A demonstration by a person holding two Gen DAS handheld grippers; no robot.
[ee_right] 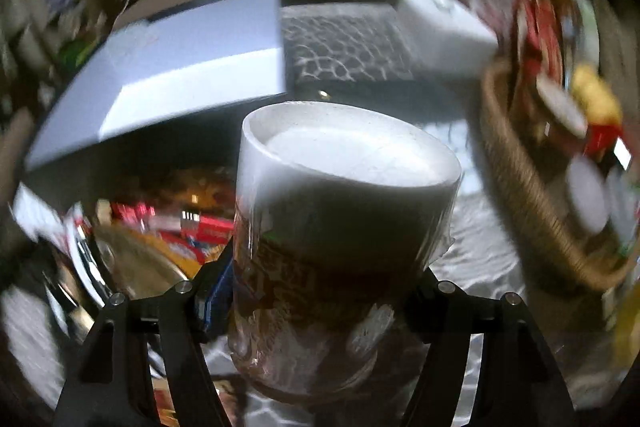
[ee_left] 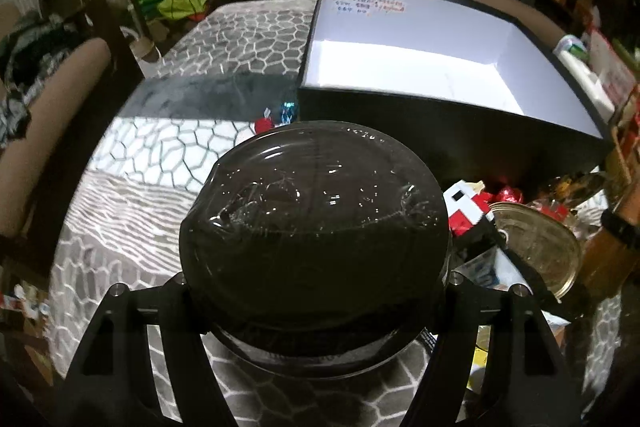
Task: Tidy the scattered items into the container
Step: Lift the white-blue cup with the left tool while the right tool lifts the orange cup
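My left gripper point(ee_left: 316, 267) is shut on a round black bowl point(ee_left: 312, 195) sealed in shiny clear film, which fills the middle of the left wrist view and hides the fingertips. The container, a black box with a white inside point(ee_left: 420, 67), stands just behind and to the right, and nothing shows inside it. My right gripper point(ee_right: 320, 275) is shut on a film-wrapped cup with a white end and brown printed sides point(ee_right: 340, 195), held tilted above the table. The box point(ee_right: 180, 67) lies to the upper left in that blurred view.
A grey honeycomb-patterned cloth point(ee_left: 200, 39) covers the table. Red-and-white packets point(ee_left: 472, 211), a red foil sweet point(ee_left: 510, 194) and a gold round tin lid point(ee_left: 536, 247) lie in front of the box. A wicker basket point(ee_right: 532, 187) of snacks and a white box point(ee_right: 444, 35) stand on the right.
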